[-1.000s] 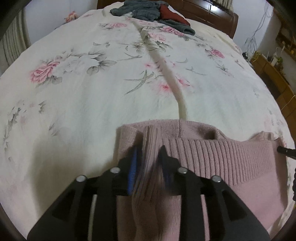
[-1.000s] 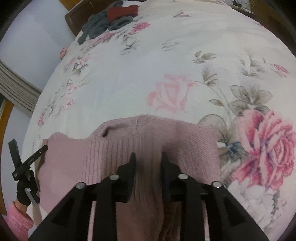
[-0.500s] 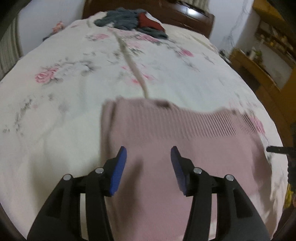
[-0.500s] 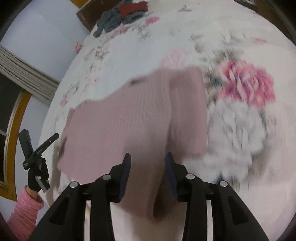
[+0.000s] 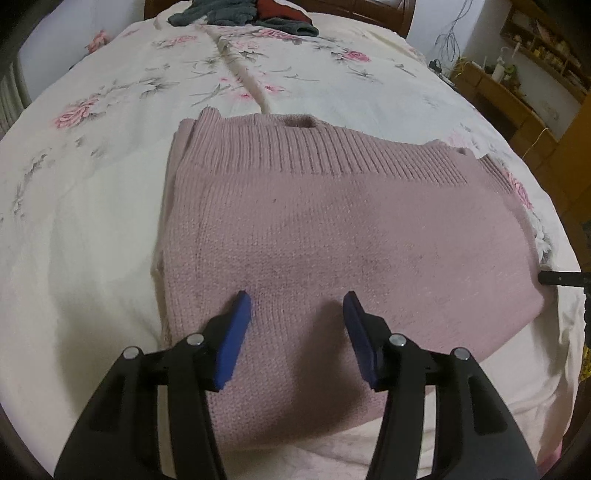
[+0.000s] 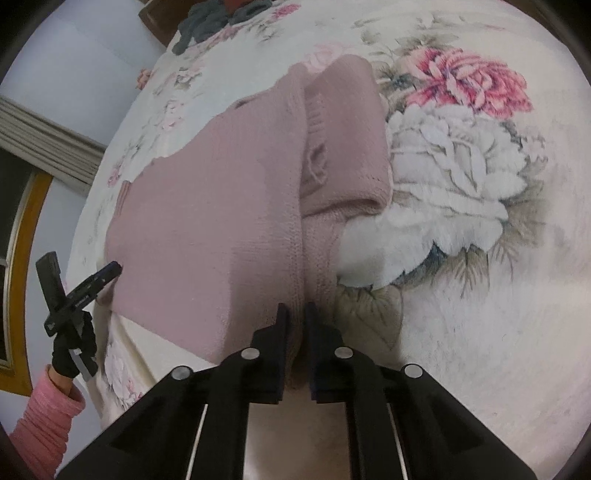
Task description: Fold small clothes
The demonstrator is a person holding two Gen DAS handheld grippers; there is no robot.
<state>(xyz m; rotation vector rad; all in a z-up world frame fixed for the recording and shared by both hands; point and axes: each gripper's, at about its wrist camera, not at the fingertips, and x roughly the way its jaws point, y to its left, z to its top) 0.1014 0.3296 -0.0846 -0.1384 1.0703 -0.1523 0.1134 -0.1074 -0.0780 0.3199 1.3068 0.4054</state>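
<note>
Folded pink sweater (image 5: 332, 221) lying on floral bedspread (image 5: 92, 184), left gripper (image 5: 297, 299) hovering wide over it, right gripper (image 6: 294, 314) pinching its edge.

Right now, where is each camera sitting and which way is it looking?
Left wrist: sits on the left gripper, open, looking along the bed over the pink sweater toward the headboard.
Right wrist: sits on the right gripper, shut on the sweater's edge, looking across the bed; the left hand and pink sleeve show.
Shared: sweater, bed, dark clothes pile.
</note>
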